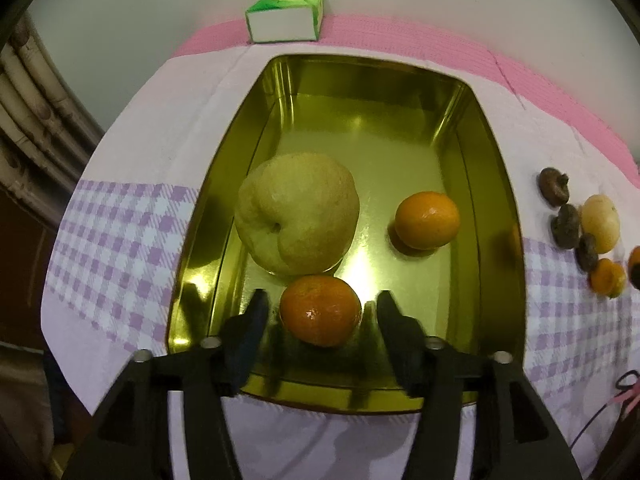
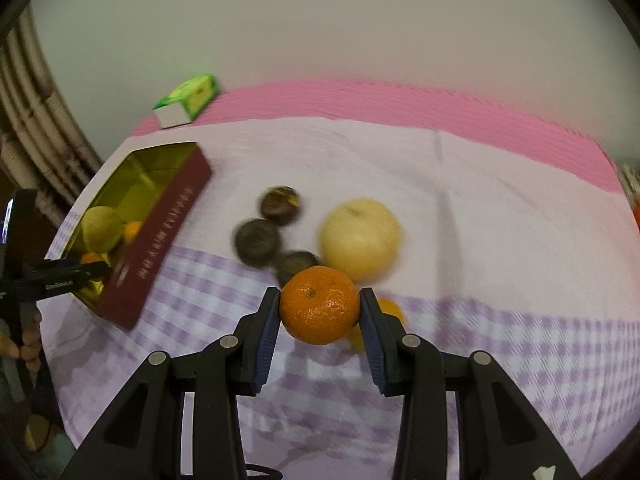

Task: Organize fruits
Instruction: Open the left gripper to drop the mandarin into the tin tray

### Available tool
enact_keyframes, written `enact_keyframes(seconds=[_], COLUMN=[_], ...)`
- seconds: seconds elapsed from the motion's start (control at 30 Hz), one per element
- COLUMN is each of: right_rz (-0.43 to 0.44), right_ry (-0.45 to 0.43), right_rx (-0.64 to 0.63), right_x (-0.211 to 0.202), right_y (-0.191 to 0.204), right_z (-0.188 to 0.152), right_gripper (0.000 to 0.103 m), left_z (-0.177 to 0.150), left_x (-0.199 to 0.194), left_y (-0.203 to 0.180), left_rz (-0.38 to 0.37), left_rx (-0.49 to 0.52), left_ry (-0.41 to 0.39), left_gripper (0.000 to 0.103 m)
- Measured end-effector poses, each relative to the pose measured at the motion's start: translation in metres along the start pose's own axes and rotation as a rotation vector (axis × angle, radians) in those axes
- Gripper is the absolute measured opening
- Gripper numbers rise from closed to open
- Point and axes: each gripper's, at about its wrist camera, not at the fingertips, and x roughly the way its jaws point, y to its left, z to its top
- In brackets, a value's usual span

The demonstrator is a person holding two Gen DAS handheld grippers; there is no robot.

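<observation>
My right tool [image 2: 320,306] grips a mandarin [image 2: 319,304] squarely between its two blue pads [image 2: 269,334], stem dimple turned up toward the lens; the fruit is round, so it has no real long axis. Just behind it at 12 o'clock lie a pale pear [image 2: 360,236] and three dark brown fruits [image 2: 256,240], blurred, on the checked cloth [image 2: 520,360]; a second small orange fruit [image 2: 390,310] peeks from behind my right finger. At 10 o'clock sits the gold tin [image 2: 160,220] with its dark red wall. My left tool [image 1: 320,312] stands open inside that tin [image 1: 496,184], its fingers either side of another mandarin [image 1: 320,310] on the tin floor, with a gap showing at each side. Past it at 11 o'clock, almost touching, lies a big yellow pear [image 1: 296,212], its stem dimple facing me. At 1 o'clock a third mandarin [image 1: 427,220] sits apart. Far at 12 o'clock a green and white box [image 1: 285,16] rests at the pink edge.
</observation>
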Motion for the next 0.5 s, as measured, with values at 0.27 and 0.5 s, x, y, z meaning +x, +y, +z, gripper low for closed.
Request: enact_keyframes(seconds=[0.27,0.5], right_rz=[0.107,0.207], right_ry=[-0.004,0.008], right_rx=[-0.138,-0.26], right_x=[0.012,0.026], right_y=[0.069,0.135], right_z=[0.023,0.036], right_gripper=[0.037,0.037], left_z=[0.005,0.004], left_x=[-0.038,-0.066], left_y=[0.018,0.06], left_rz=[-0.032,0.054], left_rx=[-0.037,-0.126], left_ry=[-0.092,-0.157], left_gripper=[0.069,0.075])
